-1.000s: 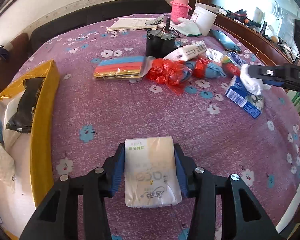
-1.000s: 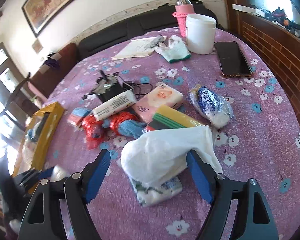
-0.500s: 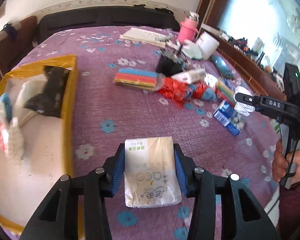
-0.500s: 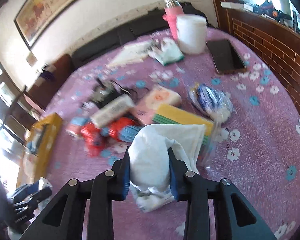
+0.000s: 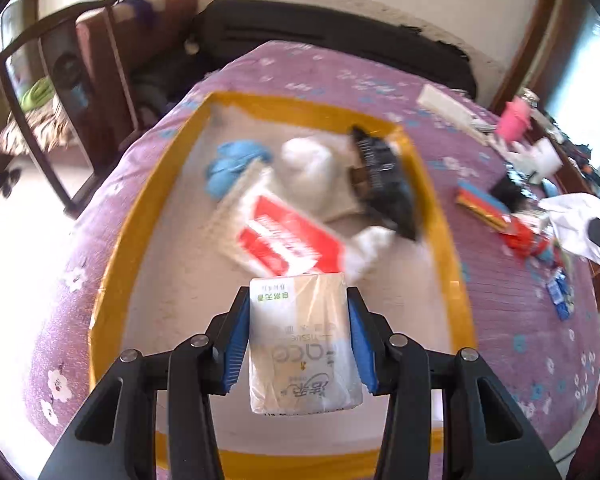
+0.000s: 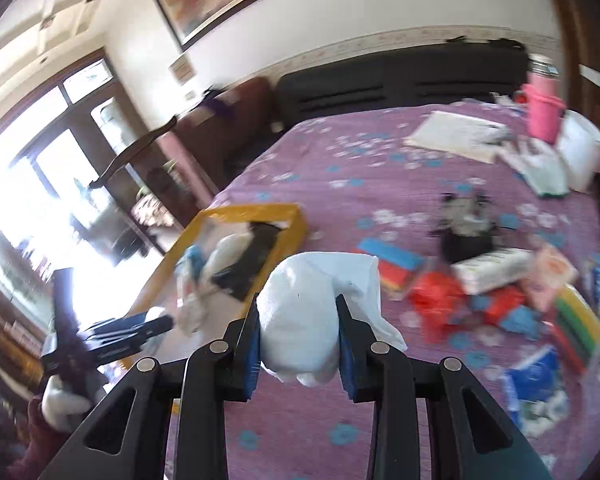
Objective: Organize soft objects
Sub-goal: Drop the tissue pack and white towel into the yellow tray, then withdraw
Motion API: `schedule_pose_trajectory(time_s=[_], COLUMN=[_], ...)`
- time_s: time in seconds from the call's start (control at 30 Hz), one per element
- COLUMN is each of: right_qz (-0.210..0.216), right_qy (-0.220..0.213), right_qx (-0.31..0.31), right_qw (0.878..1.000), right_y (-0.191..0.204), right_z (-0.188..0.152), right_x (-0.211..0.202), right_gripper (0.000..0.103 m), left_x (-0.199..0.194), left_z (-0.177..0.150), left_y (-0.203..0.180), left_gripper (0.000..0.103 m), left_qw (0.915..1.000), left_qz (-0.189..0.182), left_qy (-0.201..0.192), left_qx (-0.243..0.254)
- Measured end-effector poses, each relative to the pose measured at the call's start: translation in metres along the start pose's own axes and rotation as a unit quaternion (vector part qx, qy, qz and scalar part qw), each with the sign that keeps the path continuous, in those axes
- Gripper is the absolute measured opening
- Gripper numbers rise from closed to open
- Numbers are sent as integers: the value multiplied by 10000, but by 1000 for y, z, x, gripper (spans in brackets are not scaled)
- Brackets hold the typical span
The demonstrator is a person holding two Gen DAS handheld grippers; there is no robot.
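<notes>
Evidently held a wrapped tissue pack [image 5: 302, 344] squarely between the blue pads of the left claw [image 5: 298, 292], pads pressed on both long sides, pack poised over the near end of the yellow-rimmed box [image 5: 444, 216]. Saw bare box floor directly beneath and toward the left rim; found the far half crowded with a blue cloth [image 5: 232, 164], a white bundle [image 5: 312, 168], a black pouch [image 5: 384, 184] leaning on the right rim, and a red-and-white pack [image 5: 284, 236] lying just ahead of the held pack. Kept the right claw [image 6: 298, 300] squeezed shut on a white soft wad [image 6: 320, 292], loose folds spilling over the right finger, above the purple flowered counter [image 6: 380, 184] just right of the box's near corner. Left a strip of bare cloth between box and clutter: a striped sponge pack [image 6: 392, 264] and red bags [image 6: 436, 292] farther right. Much blurred.
</notes>
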State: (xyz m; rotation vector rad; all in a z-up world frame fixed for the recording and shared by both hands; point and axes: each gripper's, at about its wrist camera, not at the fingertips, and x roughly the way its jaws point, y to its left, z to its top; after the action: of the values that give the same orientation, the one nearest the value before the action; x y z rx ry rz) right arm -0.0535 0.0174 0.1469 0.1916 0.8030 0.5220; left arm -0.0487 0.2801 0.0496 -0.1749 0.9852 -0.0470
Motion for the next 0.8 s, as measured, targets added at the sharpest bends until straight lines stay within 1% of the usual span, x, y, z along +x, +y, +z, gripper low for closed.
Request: schedule_pose_trajectory(time_s=[0.07, 0.2, 0.3, 0.37, 0.43, 0.47, 0.5, 0.53, 0.57, 0.6, 0.67, 0.73, 0.8], right_qz=[101, 221, 219, 151, -11, -99, -293, -478, -740, -886, -1172, -1365, -1467], right_qy=[172, 604, 952, 1183, 1439, 1505, 1568, 1593, 1617, 1631, 1730, 1892, 1948], right_qx=[-215, -632, -895, -1074, -1303, -1398, -1558, -1677, -1817, -1888, -1979, -2033, -2064], right_qw=[9996, 9959, 9912, 9870, 9810, 9786, 9748, 9717, 9672, 9643, 9577, 9509, 9476], right_y=[21, 58, 78, 89, 100, 102, 106, 108, 109, 109, 107, 104, 102], right_z=[0, 1, -1, -2, -4, -5, -6, -7, -6, -6, -2, 4, 9], right_x=[19, 65, 98, 119, 142, 146, 156, 162, 172, 179, 195, 214, 226], right_gripper=[34, 35, 35, 35, 35, 35, 35, 35, 35, 35, 34, 34, 35], left_x=[12, 41, 56, 62, 62, 59, 56, 49, 42, 34, 12, -7, -26], left_z=[6, 28, 48, 59, 63, 63, 62, 59, 55, 51, 40, 27, 14], left_y=[12, 23, 25, 31, 36, 39, 41, 42, 43, 44, 47, 51, 58], left_gripper=[45, 45, 45, 47, 50, 52, 54, 57, 59, 60, 66, 72, 74], left_qw=[9998, 9985, 9979, 9972, 9967, 9961, 9955, 9950, 9950, 9949, 9934, 9911, 9888], left_qz=[43, 122, 191, 117, 67, -47, -171, -304, -335, -364, -530, -699, -749], left_qy=[131, 411, 431, 417, 322, 270, 216, 94, 9, -103, -347, -584, -826], left_qx=[-168, -336, -447, -602, -745, -841, -904, -946, -944, -939, -955, -969, -992])
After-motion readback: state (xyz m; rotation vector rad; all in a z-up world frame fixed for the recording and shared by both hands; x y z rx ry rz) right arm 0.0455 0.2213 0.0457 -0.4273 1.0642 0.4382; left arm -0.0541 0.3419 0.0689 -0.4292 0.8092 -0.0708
